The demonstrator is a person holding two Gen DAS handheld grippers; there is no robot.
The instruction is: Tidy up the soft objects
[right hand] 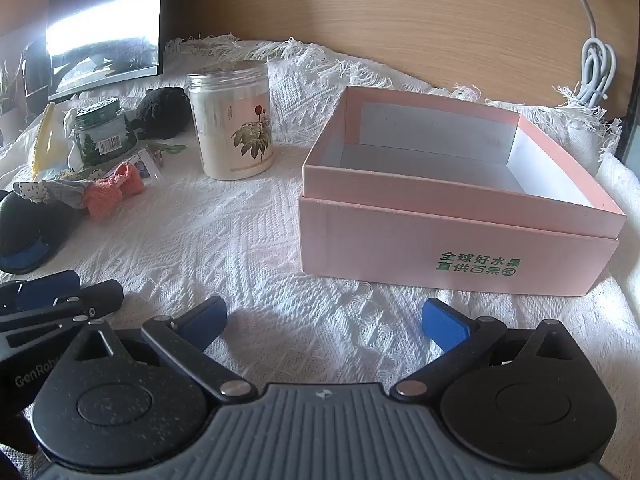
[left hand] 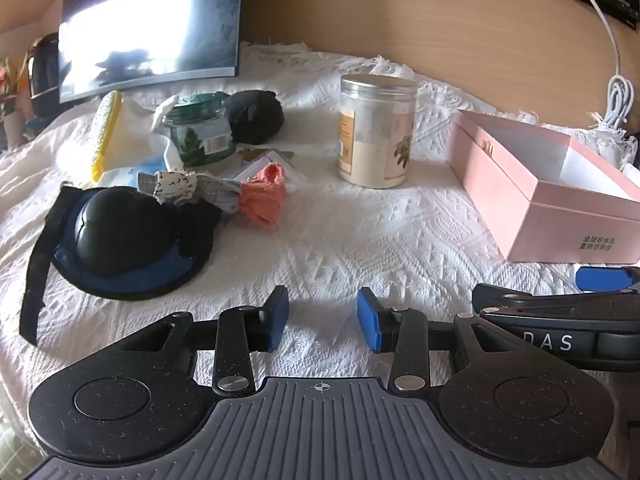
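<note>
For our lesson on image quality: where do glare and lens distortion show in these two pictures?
Left wrist view: the screen is washed out by bright glare, and the wooden wall bows in a curve. Right wrist view: glare streaks the same screen, the pink box looks skewed, and both views are sharp enough to read labels.

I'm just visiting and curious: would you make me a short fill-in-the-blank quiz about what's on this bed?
1. The open box on the white blanket is ____ in colour.
2. Inside, the box holds ____.
3. The orange sock lies to the ____ of the tall clear jar.
4. Both the left gripper and the right gripper have their jaws ____.

Missing words: pink; nothing; left; open
</note>
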